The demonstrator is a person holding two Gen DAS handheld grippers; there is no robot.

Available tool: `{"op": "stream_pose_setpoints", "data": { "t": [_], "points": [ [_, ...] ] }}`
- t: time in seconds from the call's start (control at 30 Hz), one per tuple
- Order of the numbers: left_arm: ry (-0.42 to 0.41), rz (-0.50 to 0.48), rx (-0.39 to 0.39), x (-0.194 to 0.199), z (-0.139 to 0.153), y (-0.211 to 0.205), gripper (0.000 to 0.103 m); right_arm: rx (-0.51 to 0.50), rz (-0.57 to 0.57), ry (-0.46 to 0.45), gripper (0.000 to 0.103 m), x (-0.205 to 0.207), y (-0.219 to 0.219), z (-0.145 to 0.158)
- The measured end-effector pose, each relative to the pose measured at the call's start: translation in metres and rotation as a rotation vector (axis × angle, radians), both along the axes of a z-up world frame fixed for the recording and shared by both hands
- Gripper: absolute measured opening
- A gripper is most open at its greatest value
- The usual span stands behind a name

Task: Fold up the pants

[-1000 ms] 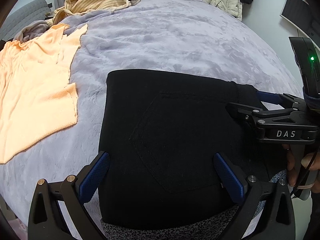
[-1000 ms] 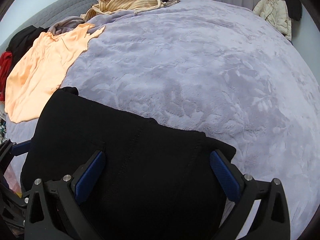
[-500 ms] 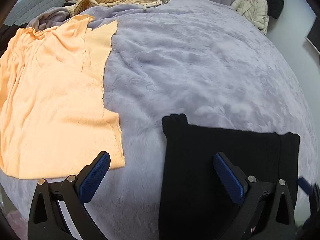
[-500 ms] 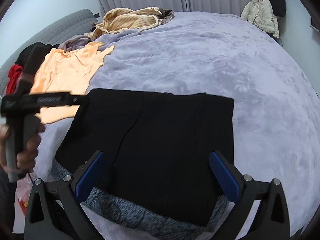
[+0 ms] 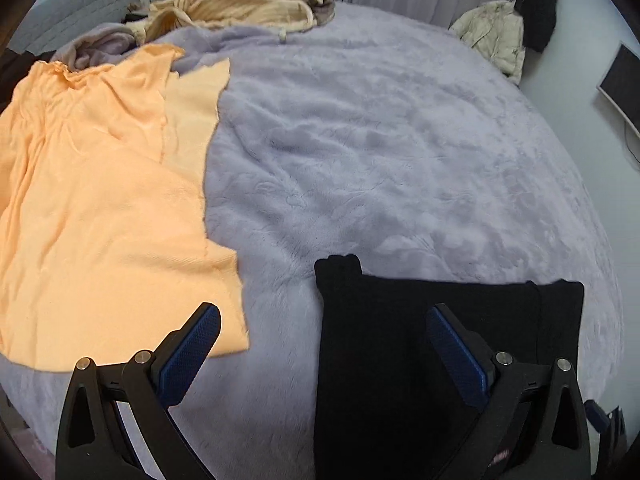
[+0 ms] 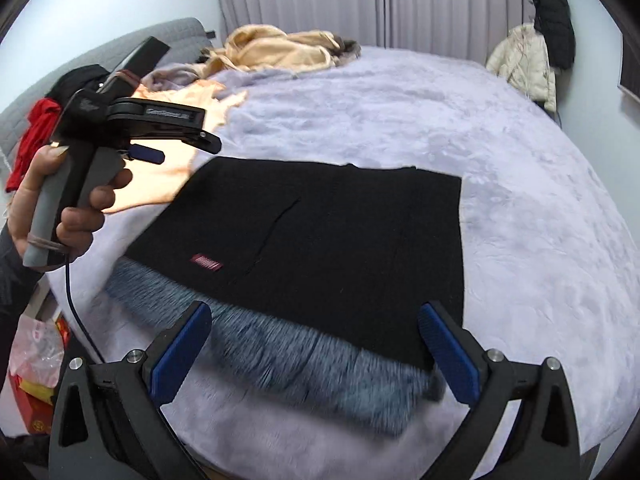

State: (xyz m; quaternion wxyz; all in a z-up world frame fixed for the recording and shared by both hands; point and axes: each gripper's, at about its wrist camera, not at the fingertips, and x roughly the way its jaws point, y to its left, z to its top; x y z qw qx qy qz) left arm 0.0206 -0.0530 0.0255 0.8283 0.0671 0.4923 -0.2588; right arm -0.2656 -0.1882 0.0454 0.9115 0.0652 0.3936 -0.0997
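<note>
the left gripper (image 5: 320, 354), a black two-finger tool with blue ribbed pads, has its jaws spread wide with nothing between them; in its own view one pad hangs over the edge of the flat orange t-shirt (image 5: 100, 208) and the other over the folded black pants (image 5: 400, 360), and it touches neither. from the right wrist view the same left gripper (image 6: 182, 146) is seen side-on, raised clear of the bed beside the pants, gripped by the person's left hand (image 6: 66, 204) around its grey handle, a thin black cable trailing down from it. the right gripper (image 6: 316, 350) is likewise wide open and empty, held above the near edge of the pants, its blue pads framing the speckled grey waistband (image 6: 280, 352), which looks blurred. the black pants (image 6: 328, 236) lie folded into a flat, roughly rectangular block on the lavender plush blanket (image 6: 460, 120) near the bed's near edge, with a small red label (image 6: 207, 263) on the top layer and the grey band sticking out along the near side. the orange t-shirt lies just beside the pants, apart from them. a heap of beige striped clothing (image 5: 240, 4) sits at the far end of the bed, and a cream padded jacket (image 6: 524, 64) hangs by the wall.
</note>
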Motion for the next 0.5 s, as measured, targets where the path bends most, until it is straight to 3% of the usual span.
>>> {"op": "stream_pose_setpoints", "data": {
  "t": [0.1, 0.17, 0.23, 0.37, 0.43, 0.5],
  "points": [
    [-0.055, 0.029, 0.058, -0.023, -0.004, 0.019, 0.103, -0.002, 0.032, -0.049, 0.103, -0.017, 0.013, 0.003],
    [0.004, 0.021, 0.080, -0.027, -0.027, 0.024, 0.103, 0.031, 0.054, -0.073, 0.103, -0.016, 0.015, -0.004],
    [-0.006, 0.028, 0.141, -0.032, -0.052, 0.021, 0.103, 0.081, 0.054, 0.004, 0.103, -0.002, 0.012, -0.023],
    [-0.001, 0.065, 0.080, -0.039, -0.038, 0.038, 0.103, 0.023, 0.074, 0.022, 0.103, 0.000, 0.020, -0.021],
    [-0.015, 0.076, 0.029, -0.052, -0.027, 0.054, 0.103, 0.032, 0.087, -0.001, 0.103, -0.009, 0.023, -0.011],
    [-0.004, 0.069, 0.032, -0.063, -0.033, 0.058, 0.103, 0.047, 0.090, -0.042, 0.103, -0.018, 0.023, -0.007]
  ]
}}
